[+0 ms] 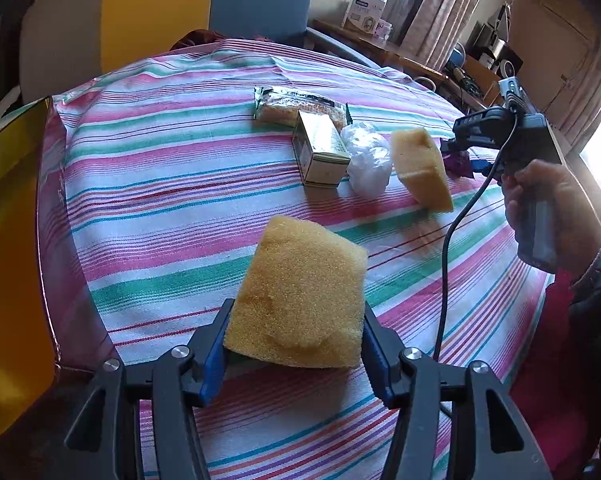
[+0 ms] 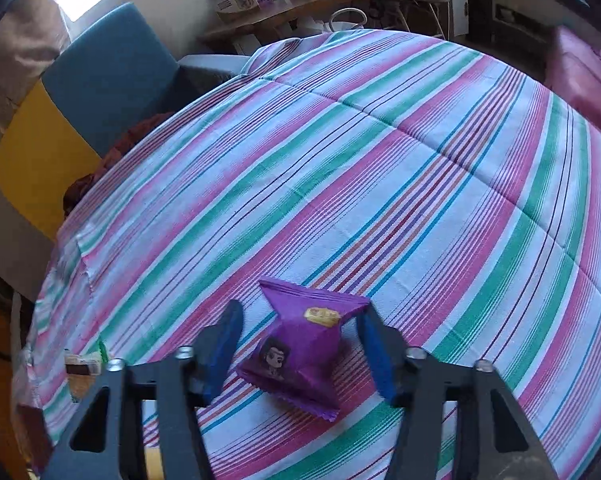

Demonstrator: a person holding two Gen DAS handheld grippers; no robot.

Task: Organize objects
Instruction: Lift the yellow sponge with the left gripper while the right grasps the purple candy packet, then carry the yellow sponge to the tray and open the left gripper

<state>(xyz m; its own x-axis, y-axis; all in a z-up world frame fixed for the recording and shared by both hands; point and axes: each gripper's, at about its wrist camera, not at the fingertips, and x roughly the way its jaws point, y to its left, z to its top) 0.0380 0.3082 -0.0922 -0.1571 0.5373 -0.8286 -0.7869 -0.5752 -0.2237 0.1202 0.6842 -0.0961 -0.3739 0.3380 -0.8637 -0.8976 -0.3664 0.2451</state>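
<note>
Left gripper (image 1: 296,340) clamped on yellow sponge (image 1: 300,300) above striped tablecloth (image 1: 160,184), right gripper (image 2: 300,344) jaws around purple snack packet (image 2: 300,352), seemingly not yet pressing it, small box (image 1: 320,148) closed, contents unseen.

Right gripper (image 2: 298,346) fingers blurred; contact with purple packet (image 2: 300,350) unclear. Left gripper (image 1: 296,346) hides sponge (image 1: 300,300) lower corners. Snack pack (image 2: 82,372) at tablecloth (image 2: 380,168) left edge partly hidden. Box (image 1: 320,148) print unreadable.

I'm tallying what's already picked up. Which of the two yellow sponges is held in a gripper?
The near sponge, clamped in the left gripper. The far sponge stands free beside the clear plastic bag.
</note>
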